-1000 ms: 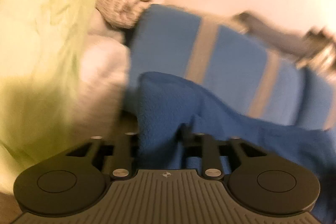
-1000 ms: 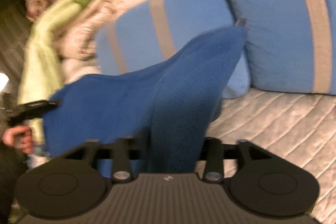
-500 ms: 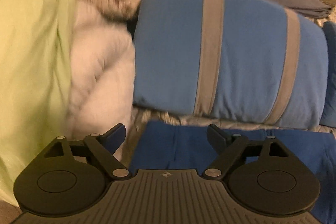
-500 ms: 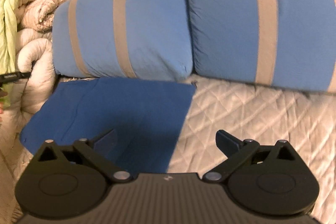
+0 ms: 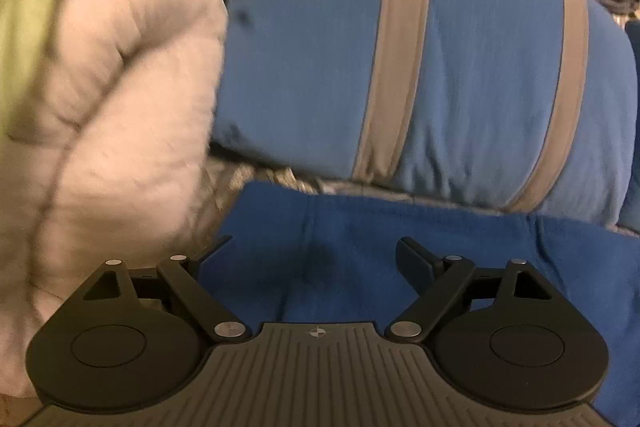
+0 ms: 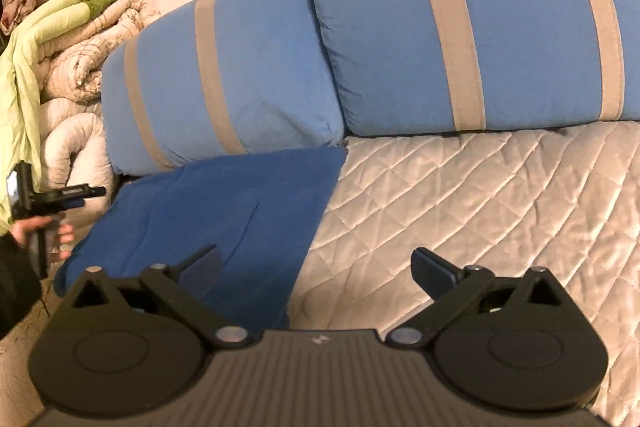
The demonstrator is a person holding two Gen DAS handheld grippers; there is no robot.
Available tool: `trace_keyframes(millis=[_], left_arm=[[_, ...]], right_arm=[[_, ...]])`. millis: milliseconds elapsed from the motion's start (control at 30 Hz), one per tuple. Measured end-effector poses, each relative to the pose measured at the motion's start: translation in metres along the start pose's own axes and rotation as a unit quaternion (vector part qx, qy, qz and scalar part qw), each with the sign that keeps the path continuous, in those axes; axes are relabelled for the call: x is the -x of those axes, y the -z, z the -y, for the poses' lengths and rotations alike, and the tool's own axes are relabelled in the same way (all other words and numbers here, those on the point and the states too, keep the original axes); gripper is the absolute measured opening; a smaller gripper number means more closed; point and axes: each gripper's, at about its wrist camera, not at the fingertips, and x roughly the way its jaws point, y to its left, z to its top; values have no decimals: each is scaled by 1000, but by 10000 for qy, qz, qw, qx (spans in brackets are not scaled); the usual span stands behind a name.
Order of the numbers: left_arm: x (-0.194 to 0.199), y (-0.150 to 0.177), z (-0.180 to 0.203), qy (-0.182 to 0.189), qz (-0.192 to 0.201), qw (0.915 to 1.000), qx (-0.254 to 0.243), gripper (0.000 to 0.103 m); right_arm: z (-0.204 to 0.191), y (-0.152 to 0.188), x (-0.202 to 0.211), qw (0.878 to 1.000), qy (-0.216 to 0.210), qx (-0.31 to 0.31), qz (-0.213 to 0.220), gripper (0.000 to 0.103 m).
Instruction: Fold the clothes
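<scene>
Now your left tongs [image 5: 316, 253] and right tongs [image 6: 316, 265] gape wide, empty, above the blue garment [image 6: 224, 211]. Its near edge hides behind them; it touches the striped pillow [image 6: 224, 79].

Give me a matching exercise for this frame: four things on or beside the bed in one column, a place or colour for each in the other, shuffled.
Things:
1. blue garment
2. striped pillows
3. quilted bedcover
4. green sheet

Descriptions:
A. silvery, diamond-stitched
B. lies flat in front of the pillows
C. drapes over the stacked bedding on the left
D. light blue with grey bands

Pairs: 1-B, 2-D, 3-A, 4-C
</scene>
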Motion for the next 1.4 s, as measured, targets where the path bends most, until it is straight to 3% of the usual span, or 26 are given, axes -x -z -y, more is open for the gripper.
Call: trace_keyframes(millis=[100, 200, 300, 467, 733, 900, 967, 1067, 1167, 1400], left_arm=[[-25, 16, -10, -86, -235, 9995, 179, 89], [-44, 38, -28, 190, -244, 9972, 682, 99], [-51, 43, -33, 319, -240, 9956, 848, 103], [-44, 46, -24, 77, -115, 9980, 616, 103], [-32, 49, -5, -571, 273, 9979, 148, 103], [-18, 48, -4, -963, 304, 9946, 226, 103], [-8, 44, -6, -897, 161, 9952, 358, 103], [16, 42, 2, -698, 274, 9963, 412, 103], [39, 40, 30, -616, 488, 9969, -88, 103], [60, 31, 93, 379, 845, 9956, -122, 103]], right_arm=[[-1, 1, -3, 9999, -67, 21, -72, 103], [-1, 3, -6, 9998, -106, -27, -146, 103], [1, 5, -14, 9993, -108, -178, -322, 103], [1, 8, -23, 9974, -241, -364, -580, 103], [0, 9, -22, 9978, -187, -267, -570, 103], [2, 8, -19, 9982, -189, -263, -498, 103], [3, 6, -17, 9985, -200, -300, -413, 103], [2, 6, -14, 9986, -253, -295, -355, 103], [0, 7, -9, 9990, -266, -219, -278, 103], [7, 6, 0, 9991, -170, -383, -47, 103]])
